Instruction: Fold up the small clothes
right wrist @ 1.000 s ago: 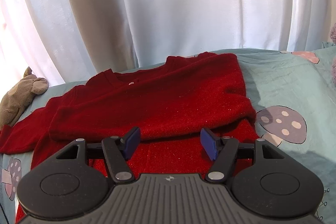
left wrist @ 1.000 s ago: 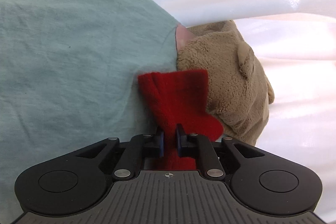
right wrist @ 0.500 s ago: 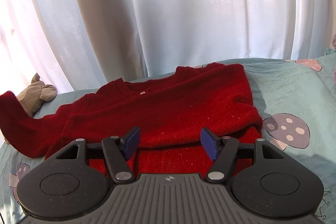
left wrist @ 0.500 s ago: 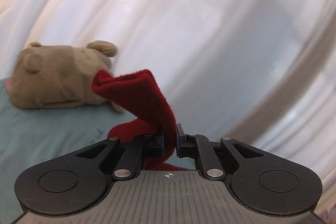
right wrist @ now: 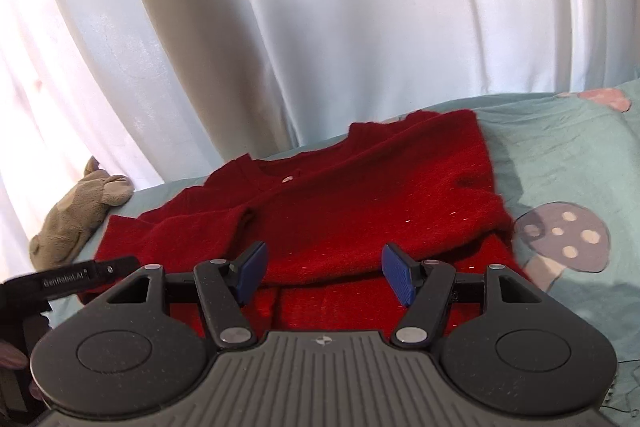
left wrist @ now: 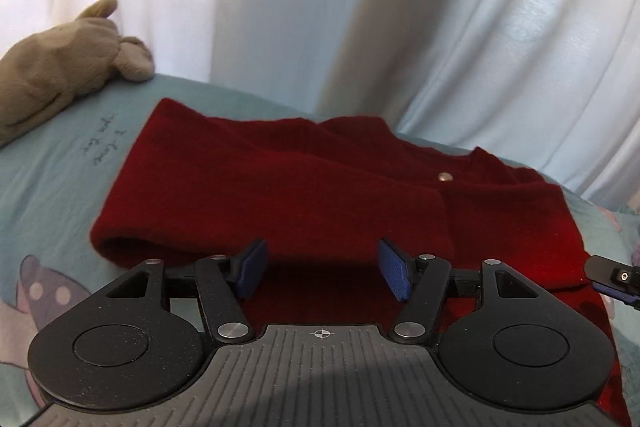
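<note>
folding a red cardigan, both tongs empty

lying flat on the pale teal bedsheet printed with mushrooms, the small dark red knitted cardigan has both sleeves folded across its chest, so the top half forms a thick band with rounded folded edges at each side. a small pale button shows near the neckline, which points toward the white curtain. the lower body of the garment runs under both grippers. the left gripper hovers over the lower middle of the cardigan with its blue pads spread wide and nothing between them. the right gripper hangs beside it, likewise spread and empty. a beige plush toy rests on the sheet by the curtain, apart from the cardigan's left side.
</note>
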